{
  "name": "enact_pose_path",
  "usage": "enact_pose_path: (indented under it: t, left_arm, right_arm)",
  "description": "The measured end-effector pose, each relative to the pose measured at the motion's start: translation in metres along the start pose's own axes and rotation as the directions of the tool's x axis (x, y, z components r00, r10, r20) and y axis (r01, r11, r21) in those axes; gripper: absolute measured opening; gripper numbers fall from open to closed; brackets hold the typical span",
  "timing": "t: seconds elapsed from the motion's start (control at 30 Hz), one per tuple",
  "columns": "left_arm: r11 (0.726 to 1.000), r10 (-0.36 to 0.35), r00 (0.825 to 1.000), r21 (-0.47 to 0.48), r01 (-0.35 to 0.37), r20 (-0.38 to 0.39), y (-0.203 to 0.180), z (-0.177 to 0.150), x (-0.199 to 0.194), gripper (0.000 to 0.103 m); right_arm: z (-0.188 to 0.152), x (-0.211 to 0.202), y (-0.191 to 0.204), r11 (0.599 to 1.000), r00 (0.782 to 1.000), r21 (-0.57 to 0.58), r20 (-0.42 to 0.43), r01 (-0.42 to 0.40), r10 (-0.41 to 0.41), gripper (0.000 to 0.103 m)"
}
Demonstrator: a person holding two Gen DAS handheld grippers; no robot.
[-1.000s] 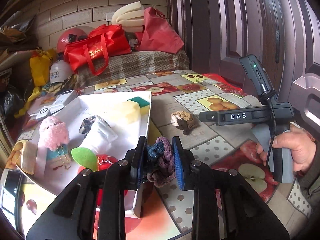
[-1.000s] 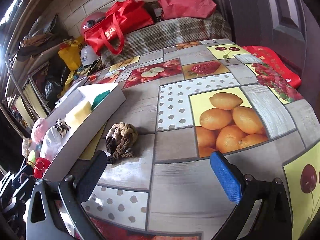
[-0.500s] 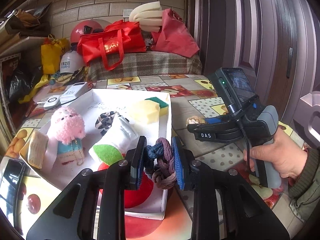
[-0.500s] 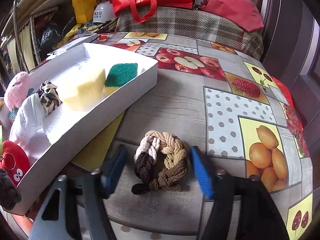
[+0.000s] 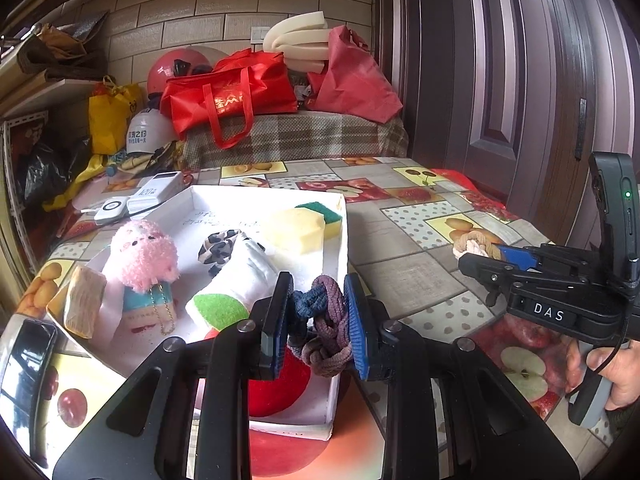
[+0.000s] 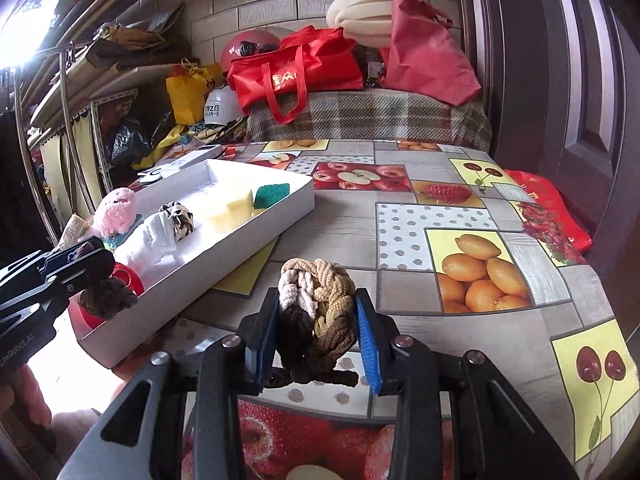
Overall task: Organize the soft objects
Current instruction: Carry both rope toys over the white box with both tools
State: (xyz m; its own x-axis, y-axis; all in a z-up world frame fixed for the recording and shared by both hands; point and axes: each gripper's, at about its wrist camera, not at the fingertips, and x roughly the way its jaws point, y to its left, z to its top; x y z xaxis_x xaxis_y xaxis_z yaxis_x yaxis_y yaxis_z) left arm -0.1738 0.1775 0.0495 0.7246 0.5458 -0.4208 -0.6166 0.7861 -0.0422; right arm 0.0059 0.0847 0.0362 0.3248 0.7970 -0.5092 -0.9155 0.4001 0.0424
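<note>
Both tools are black plastic, each with two broad forked arms joined by round silver screws and ending in fingers faced with ribbed blue pads: the left gripper point(image 5: 316, 316) and the right gripper point(image 6: 316, 338). From the left camera, the right one shows white "DAS" lettering on its side, a dark upright block with a small green light, a thin black cable and a grey handle. The right hand point(image 5: 612, 376) on that handle wears a dark olive knitted cuff.
</note>
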Motion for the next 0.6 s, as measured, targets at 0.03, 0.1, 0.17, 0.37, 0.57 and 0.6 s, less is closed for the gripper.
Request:
enact_pose_path:
  t: [0.03,0.1,0.17,0.37,0.57,0.6]
  left_arm:
    - [1.0,0.0,1.0,-0.001,0.0,0.001,0.0,0.0,0.0,0.025]
    - [1.0,0.0,1.0,0.0,0.0,-0.002,0.0,0.0,0.0,0.025]
    - [1.0,0.0,1.0,0.0,0.0,-0.001,0.0,0.001,-0.001,0.025]
    - [1.0,0.008,1.0,-0.015,-0.008,-0.001,0.002,0.003,-0.001,0.025]
    - [1.0,0.021,1.0,0.0,-0.021,0.023,-0.001,0.003,-0.004,0.025]
    - [1.0,0.022,0.999,0.002,-0.022,0.025,-0.001,0.003,-0.005,0.025]
  right_arm:
    - [-0.001,-0.005,0.002,1.0,1.0,0.001,0.019,0.003,-0.003,0.036]
    - [-0.002,-0.014,0.006,1.0,0.998,0.001,0.058,0.012,-0.012,0.036]
    - [-0.003,-0.022,0.008,1.0,0.996,0.01,0.087,0.016,-0.016,0.036]
    - [-0.005,-0.024,0.018,1.0,0.995,0.02,0.102,0.011,-0.013,0.036]
    - [-0.009,-0.032,0.03,1.0,0.99,-0.021,0.139,0.016,-0.013,0.036]
    - [-0.009,-0.033,0.031,1.0,0.989,-0.026,0.145,0.017,-0.014,0.036]
